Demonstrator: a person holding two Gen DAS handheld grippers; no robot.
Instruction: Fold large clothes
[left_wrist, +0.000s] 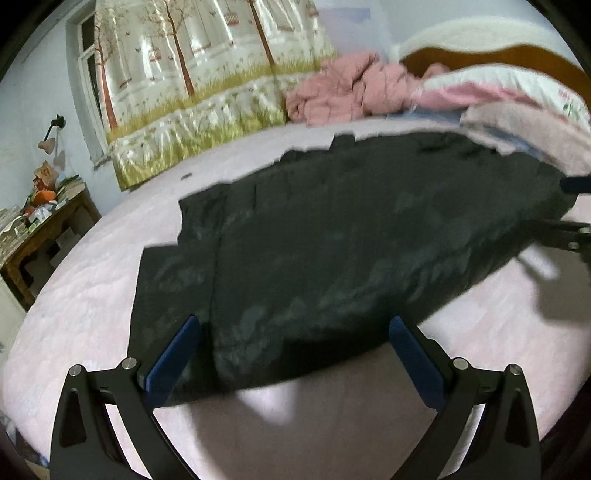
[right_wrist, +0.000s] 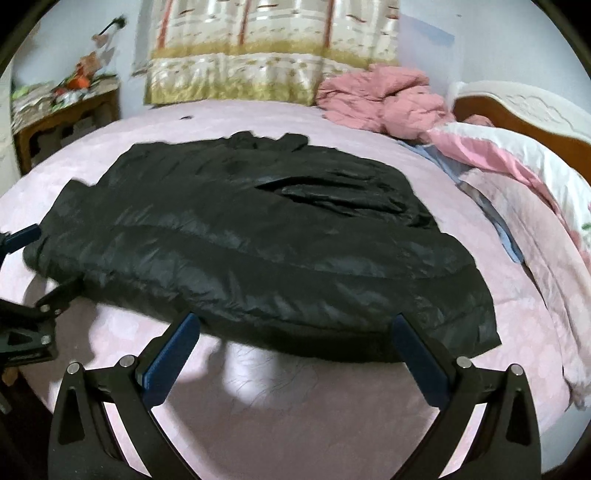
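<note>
Lying motion-blurred on pink bed (right_wrist: 332, 424), black jacket (right_wrist: 258, 243), both hand-held grippers (left_wrist: 293, 332) (right_wrist: 295, 332) spread apart

- Bare pink bedsheet (right_wrist: 280, 406) lies open on the near side of the black jacket (right_wrist: 258, 240).
- Beyond the jacket, a pink quilt heap (right_wrist: 380, 99) crowds its far right corner.
- Folded bedding (right_wrist: 524, 177) flanks the jacket's right side.

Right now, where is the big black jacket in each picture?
Left wrist view: the black jacket fills the middle, lying on the pink bed, its near edge between the open fingers of the left gripper.
Right wrist view: the jacket fills the middle, just ahead of the open right gripper.
Shared landmark: the crumpled pink blanket behind the jacket.
</note>
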